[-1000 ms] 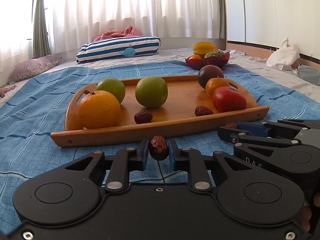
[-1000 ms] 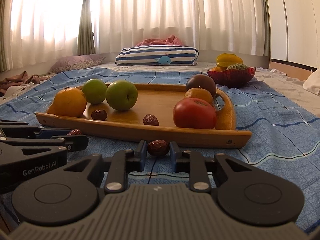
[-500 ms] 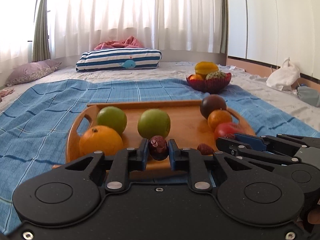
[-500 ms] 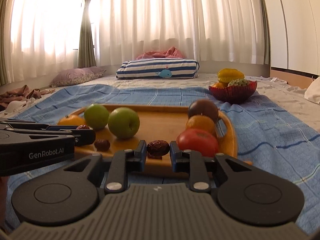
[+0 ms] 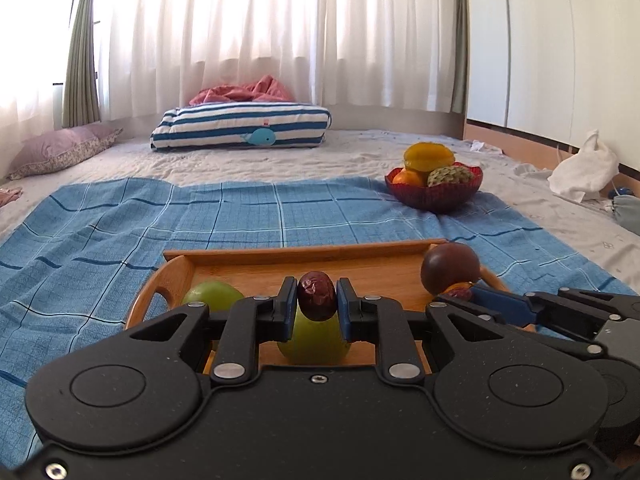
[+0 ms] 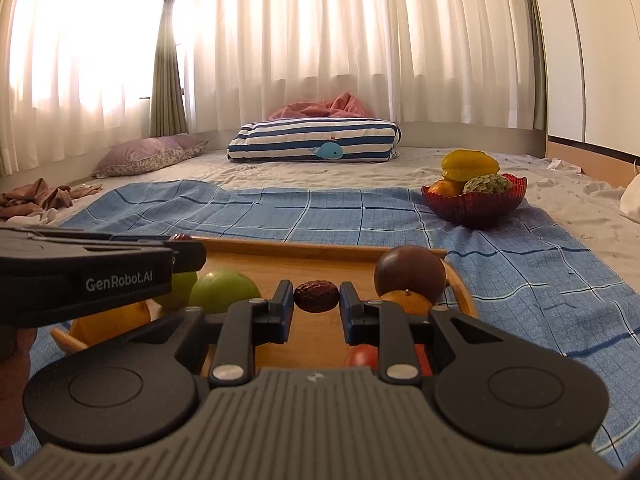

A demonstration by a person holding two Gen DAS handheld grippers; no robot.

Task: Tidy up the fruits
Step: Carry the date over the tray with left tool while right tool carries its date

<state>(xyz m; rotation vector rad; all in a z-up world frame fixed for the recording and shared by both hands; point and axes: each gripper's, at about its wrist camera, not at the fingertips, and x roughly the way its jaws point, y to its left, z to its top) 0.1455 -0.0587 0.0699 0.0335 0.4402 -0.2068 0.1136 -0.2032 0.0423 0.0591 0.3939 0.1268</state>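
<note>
My left gripper (image 5: 317, 300) is shut on a dark red date (image 5: 317, 295), held above the wooden tray (image 5: 304, 268). My right gripper (image 6: 316, 298) is shut on another date (image 6: 316, 297) over the same tray (image 6: 280, 258). The tray holds green apples (image 6: 224, 290) (image 5: 314, 340), an orange (image 6: 108, 322), a dark purple fruit (image 6: 410, 272), a small orange (image 6: 408, 302) and a red fruit (image 6: 362, 356). The right gripper shows at the right of the left wrist view (image 5: 460, 294), the left gripper at the left of the right wrist view (image 6: 184, 238).
A red bowl (image 5: 434, 196) with a starfruit, an orange and a custard apple stands far right on the blue checked cloth (image 5: 200, 220). A striped whale pillow (image 5: 240, 128), a purple pillow (image 5: 60, 152) and a white bag (image 5: 582, 172) lie beyond.
Both grippers have risen from the cloth in front of the tray and moved forward over it, each still holding its date.
</note>
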